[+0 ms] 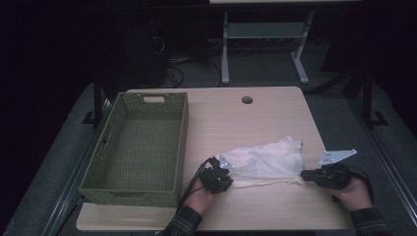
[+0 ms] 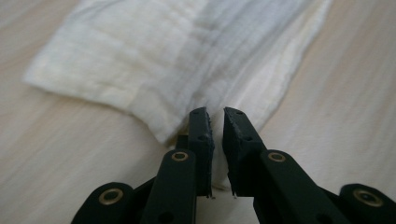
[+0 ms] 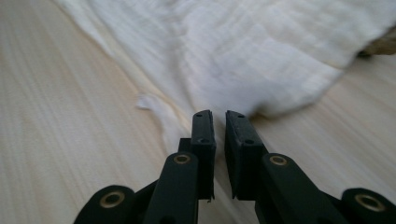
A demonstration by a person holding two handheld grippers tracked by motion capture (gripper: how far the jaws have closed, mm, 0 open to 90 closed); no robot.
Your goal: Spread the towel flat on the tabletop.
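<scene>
A rectangular basket (image 1: 137, 147) of green woven mesh, with cut-out handles in its end walls, is set on the left part of the pale wood-grain table (image 1: 255, 118); just right of it, near the front edge, the left gripper (image 1: 222, 169) is seen, its black jaws drawn narrow and pinched on the near left corner of the cloth (image 1: 265, 160), a sliver of white fabric being caught between the pads in the left gripper view; the cloth, a thin crinkled off-white gauze with a folded, hemmed edge, is spread flat and rumpled between the two grippers; at its right corner the right gripper (image 1: 304, 175) is clamped narrowly on the fabric's edge.
</scene>
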